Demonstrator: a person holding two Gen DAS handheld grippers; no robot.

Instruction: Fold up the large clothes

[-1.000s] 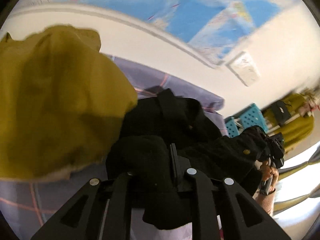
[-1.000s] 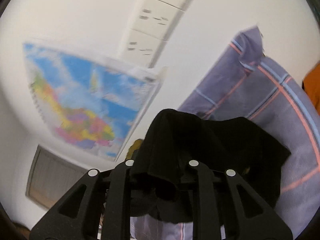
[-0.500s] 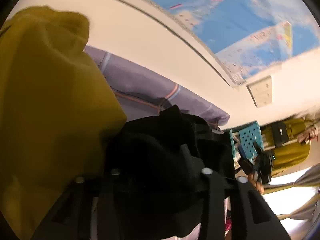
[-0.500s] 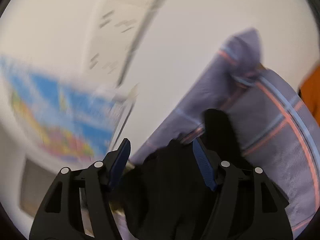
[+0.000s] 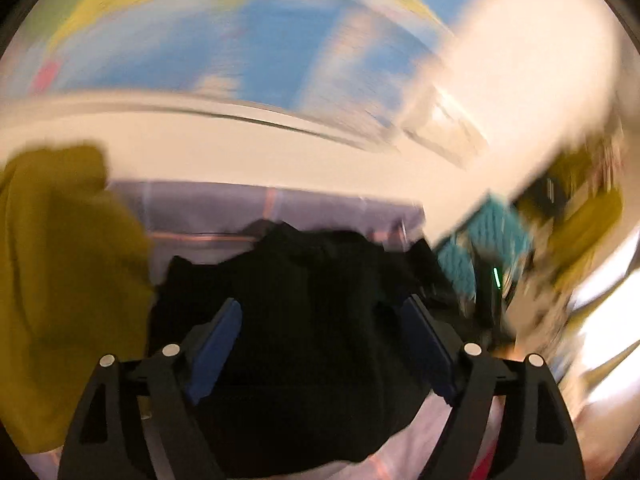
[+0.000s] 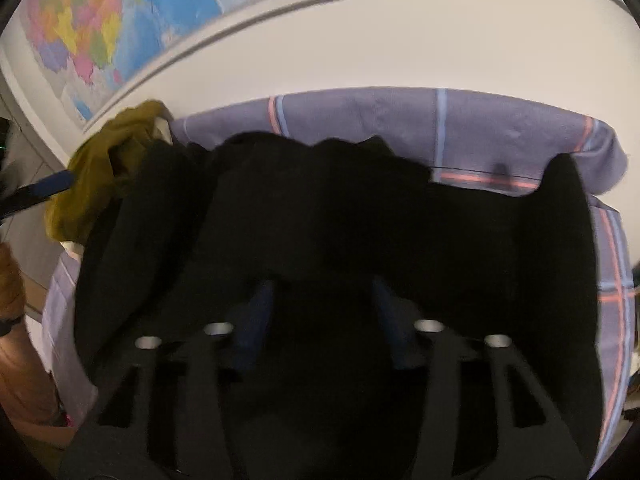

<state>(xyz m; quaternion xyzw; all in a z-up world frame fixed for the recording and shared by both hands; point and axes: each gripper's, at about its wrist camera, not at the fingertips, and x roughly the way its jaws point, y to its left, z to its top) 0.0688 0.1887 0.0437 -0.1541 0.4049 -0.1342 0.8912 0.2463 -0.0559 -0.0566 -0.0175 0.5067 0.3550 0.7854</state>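
Note:
A black garment lies bunched on a purple plaid sheet. My left gripper hangs just above it, its jaws opening wide, blue pads bare, and the cloth lies under the gap without being pinched. In the right wrist view the same black garment spreads across the sheet. My right gripper is low over it, its jaws closing. A hump of black cloth sits between the pads, whose blue faces still show. The left wrist view is heavily blurred.
A mustard-yellow garment is heaped at the left, also seen as a mustard heap by the wall. A world map hangs on the white wall behind. A teal basket and clutter lie to the right. A person's forearm is at the left edge.
Both grippers let go of the black garment, which dropped onto the sheet. The left jaws have spread wide. The right gripper swung down over the cloth, its jaws narrower than half a second ago.

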